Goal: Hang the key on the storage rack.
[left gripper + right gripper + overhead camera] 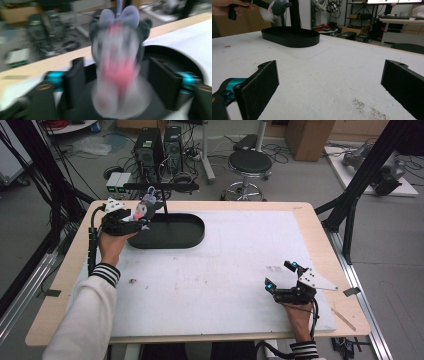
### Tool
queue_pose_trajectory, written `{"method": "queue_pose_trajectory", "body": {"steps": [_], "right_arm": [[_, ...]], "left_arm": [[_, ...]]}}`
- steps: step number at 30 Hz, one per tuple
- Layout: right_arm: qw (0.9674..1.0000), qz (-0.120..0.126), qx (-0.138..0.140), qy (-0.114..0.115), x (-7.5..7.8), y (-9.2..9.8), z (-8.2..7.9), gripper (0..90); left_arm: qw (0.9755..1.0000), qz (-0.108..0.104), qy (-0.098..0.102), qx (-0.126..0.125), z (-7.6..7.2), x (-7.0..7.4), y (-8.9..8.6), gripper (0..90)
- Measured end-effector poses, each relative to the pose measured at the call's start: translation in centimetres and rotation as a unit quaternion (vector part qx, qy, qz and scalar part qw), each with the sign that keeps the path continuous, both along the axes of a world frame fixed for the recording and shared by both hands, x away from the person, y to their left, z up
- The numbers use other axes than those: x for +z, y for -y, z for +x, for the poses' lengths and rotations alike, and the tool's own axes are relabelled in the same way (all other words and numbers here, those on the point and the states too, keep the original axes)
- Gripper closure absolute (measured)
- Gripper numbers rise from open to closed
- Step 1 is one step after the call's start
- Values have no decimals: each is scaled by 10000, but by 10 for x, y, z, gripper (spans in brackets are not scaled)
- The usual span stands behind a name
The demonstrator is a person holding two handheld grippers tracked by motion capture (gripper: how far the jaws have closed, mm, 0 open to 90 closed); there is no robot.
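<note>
While the high view puts the left gripper at upper left, over the black oval tray, its jaws flank a grey-pink plush toy, likely for dropping in. Left gripper view: toy blurred, soft, fuzzy; gaps between it and both pads, so jaws apart, not clamping. Right gripper view: right gripper spread wide, empty, parked over scuffed white mat.

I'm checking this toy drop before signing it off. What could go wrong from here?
1. The small grey and pink plush toy sits between the left hand-held gripper's parted jaws at the near end of the black oval tray; it might land on the rim and tumble onto the white table mat.
2. It could snag the black upright post beside it.
</note>
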State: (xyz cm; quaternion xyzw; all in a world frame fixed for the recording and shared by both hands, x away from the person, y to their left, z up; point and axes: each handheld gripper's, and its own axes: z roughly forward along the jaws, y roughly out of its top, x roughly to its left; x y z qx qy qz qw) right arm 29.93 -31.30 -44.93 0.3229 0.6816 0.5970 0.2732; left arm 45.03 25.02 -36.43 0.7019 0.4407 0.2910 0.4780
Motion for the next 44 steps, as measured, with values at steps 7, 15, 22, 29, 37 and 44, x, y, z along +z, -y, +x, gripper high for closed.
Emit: {"method": "queue_pose_trajectory", "body": {"steps": [7, 15, 22, 29, 37, 44], "right_arm": [[9999, 142, -50, 60, -1, 2, -1, 4], [9998, 195, -64, 10, -1, 3, -1, 4], [9999, 125, -71, 67, -1, 2, -1, 5], [9999, 116, -79, 66, -1, 2, -1, 4], [9999, 110, -88, 75, -1, 2, -1, 4], [9999, 102, -88, 81, -1, 2, -1, 4]], "left_arm": [[9954, -554, 372, -683, -26, 1, -14, 17], [9903, -689, 745, -954, -92, -23, -35, 17], [9881, -819, 973, -864, -141, -56, -52, 17], [9845, -952, 1208, -838, -171, -77, -55, 17], [9793, -998, 1577, -789, -185, -88, -54, 17], [9785, -969, 1703, -652, -188, -89, -54, 17]]}}
